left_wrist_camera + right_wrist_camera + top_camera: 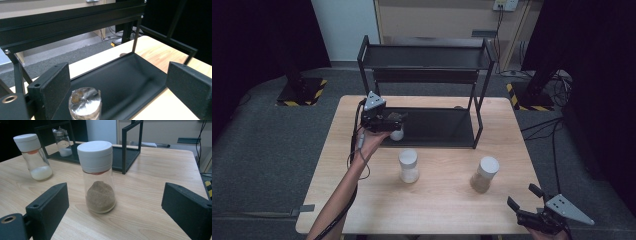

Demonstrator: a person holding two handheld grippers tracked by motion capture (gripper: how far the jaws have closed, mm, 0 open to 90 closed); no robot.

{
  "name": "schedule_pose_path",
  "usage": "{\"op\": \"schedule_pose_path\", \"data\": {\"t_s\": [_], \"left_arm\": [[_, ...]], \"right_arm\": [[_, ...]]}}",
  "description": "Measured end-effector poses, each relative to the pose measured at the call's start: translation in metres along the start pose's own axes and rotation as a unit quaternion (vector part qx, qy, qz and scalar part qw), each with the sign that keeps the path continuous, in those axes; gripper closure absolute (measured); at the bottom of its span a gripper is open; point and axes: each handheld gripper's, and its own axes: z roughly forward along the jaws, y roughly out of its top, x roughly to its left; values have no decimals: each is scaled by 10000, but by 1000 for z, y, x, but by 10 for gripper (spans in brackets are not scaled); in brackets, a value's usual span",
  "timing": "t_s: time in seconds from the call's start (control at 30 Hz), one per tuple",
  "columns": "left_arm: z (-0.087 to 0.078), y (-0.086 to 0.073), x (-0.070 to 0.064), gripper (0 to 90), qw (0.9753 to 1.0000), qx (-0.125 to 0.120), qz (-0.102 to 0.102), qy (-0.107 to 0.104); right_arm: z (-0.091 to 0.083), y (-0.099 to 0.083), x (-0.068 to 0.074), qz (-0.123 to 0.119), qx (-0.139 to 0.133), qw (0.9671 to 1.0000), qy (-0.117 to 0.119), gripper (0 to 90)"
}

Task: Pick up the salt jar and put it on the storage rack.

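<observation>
A: Jars, three in all. One with a foil-covered top (85, 100) stood at the left end of the rack's lower tray (130, 80), between the left gripper's (384, 121) jaws.

B: Were the jaws closed on it?

A: No. In the left gripper view they stood wide, and the jar sat close to the left jaw, with clear space to the right one. Whether it touched the left jaw, I could not tell.

B: The other two?

A: Both on the worktop (437, 200), in front of the rack (427, 65). One white-capped jar held pale powder (408, 166); the other white-capped jar held brown powder (484, 174). Both upright, well apart from each other.

B: And the right gripper?

A: Right gripper (532, 205) was at the near right corner of the worktop, jaws wide, holding nothing. In its own view the brown jar stood ahead, midway between the jaws but beyond them.

B: Upper shelf?

A: Upper shelf (427, 56) was black, same as the tray.
</observation>
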Motion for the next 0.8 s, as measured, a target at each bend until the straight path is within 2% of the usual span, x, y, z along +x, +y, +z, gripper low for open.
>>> {"op": "schedule_pose_path", "data": {"t_s": [0.3,0.43,0.8], "left_arm": [[-32,-8,-4,48,9995,-141,78,-269],[-42,-12,-6,47,9993,-162,156,-288],[-76,-42,-13,48,9980,-457,-32,-428]], "right_arm": [[0,0,0,-5,9,10000,-9,75],[0,0,0,-5,13,10000,-10,75],[1,1,1,-14,18,10000,-12,74]]}}
